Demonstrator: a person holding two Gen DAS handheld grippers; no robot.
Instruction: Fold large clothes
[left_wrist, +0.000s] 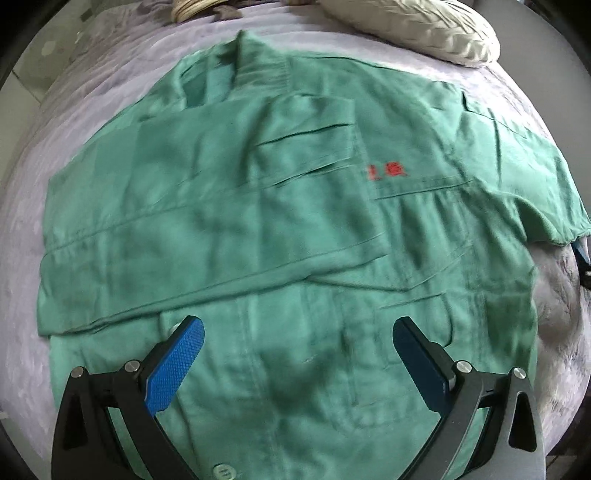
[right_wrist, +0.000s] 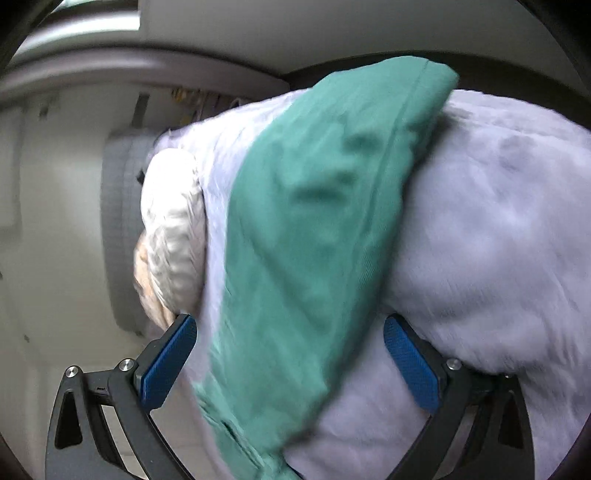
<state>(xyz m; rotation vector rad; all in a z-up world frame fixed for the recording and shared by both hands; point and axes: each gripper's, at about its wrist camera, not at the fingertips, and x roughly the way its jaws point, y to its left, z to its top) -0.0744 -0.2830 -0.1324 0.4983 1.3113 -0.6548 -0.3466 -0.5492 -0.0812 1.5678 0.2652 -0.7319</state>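
A large green work jacket (left_wrist: 295, 206) with red characters (left_wrist: 386, 171) on the chest lies spread on a lilac bed cover (left_wrist: 92, 110). Its left sleeve is folded across the body. My left gripper (left_wrist: 297, 332) hovers open and empty above the jacket's lower front. In the right wrist view, my right gripper (right_wrist: 290, 332) is open, with the jacket's other green sleeve (right_wrist: 314, 229) lying between its blue pads (right_wrist: 168, 365) on the bed cover (right_wrist: 498, 240). The pads do not press the sleeve.
A beige pillow (left_wrist: 417, 26) lies at the head of the bed, also seen in the right wrist view (right_wrist: 170, 229). A second cushion (left_wrist: 192, 7) sits at the far edge. A grey headboard (right_wrist: 122, 229) and pale wall stand beyond.
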